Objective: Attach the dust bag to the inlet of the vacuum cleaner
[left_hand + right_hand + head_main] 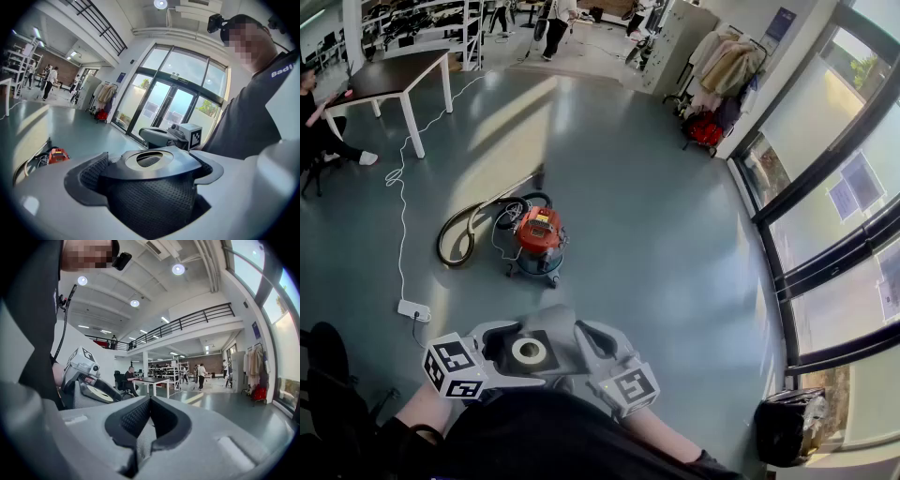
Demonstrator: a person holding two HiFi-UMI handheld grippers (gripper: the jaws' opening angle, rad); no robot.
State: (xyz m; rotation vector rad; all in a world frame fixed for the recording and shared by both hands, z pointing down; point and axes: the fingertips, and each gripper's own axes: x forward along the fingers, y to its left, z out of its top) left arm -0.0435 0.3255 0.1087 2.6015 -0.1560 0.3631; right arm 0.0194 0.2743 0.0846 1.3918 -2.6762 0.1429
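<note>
you're in the carrying step: the dust bag (555, 323) is up close to your body and not yet at the machine. your left gripper (150, 171) stands wide, its jaws set either side of the bag's dark collar (157, 161), which lies flat across them with its round hole facing up. your right gripper (149, 420) is fully closed, and it looks to pinch a fold of the grey bag cloth. the vacuum cleaner (539, 234) sits on the floor well ahead of both grippers, with its hose (459, 234) coiled beside it. its inlet can't be made out from here. next, i'd judge, you need to walk up, find the inlet, then turn the collar so the hole faces it squarely and push on, keeping the cloth clear.
</note>
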